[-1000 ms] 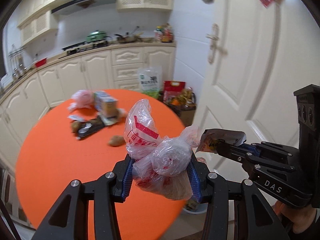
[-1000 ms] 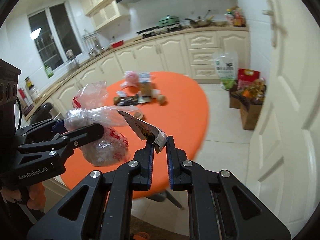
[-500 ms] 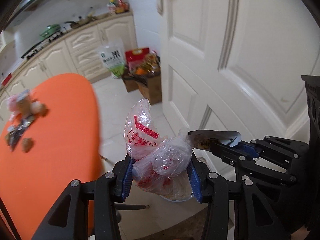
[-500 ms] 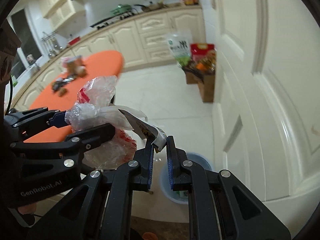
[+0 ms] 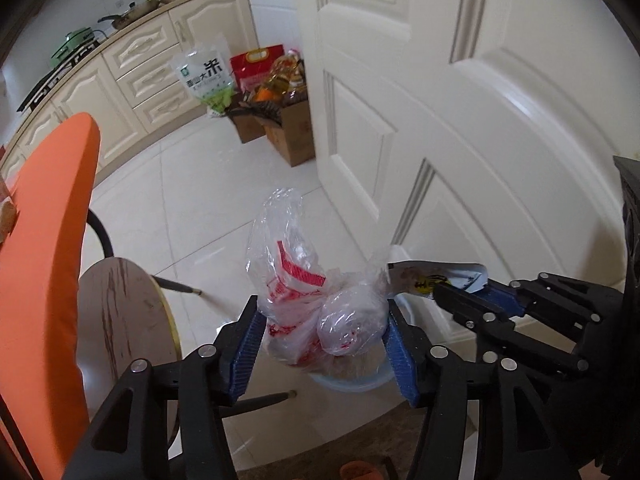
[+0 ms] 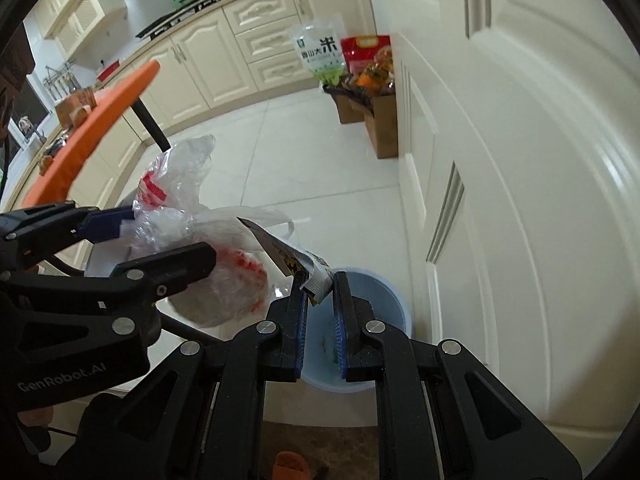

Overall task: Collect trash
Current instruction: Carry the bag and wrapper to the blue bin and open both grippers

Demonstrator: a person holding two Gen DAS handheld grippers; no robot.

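Observation:
My left gripper (image 5: pixel 322 322) is shut on a crumpled clear plastic bag with red print (image 5: pixel 296 284), held above a pale blue bin (image 5: pixel 352 382) on the floor. The bag also shows in the right wrist view (image 6: pixel 208 264). My right gripper (image 6: pixel 320 294) holds a silver snack wrapper (image 6: pixel 298 262) between slightly parted pads, over the blue bin (image 6: pixel 372 320) by the white door. The wrapper also shows in the left wrist view (image 5: pixel 436 278), with the right gripper (image 5: pixel 460 296) just right of the bag.
The white door (image 5: pixel 460 100) stands close on the right. The orange table (image 5: pixel 44 280) and a round stool (image 5: pixel 120 320) are at left. Cardboard boxes (image 5: pixel 288 128) and a rice bag (image 5: pixel 204 76) sit by the cabinets. More trash lies on the table (image 6: pixel 76 106).
Both grippers have swung away from the orange table and lowered toward the floor; the blue bin now lies right beneath the bag and the wrapper. The right gripper's pads have parted a little.

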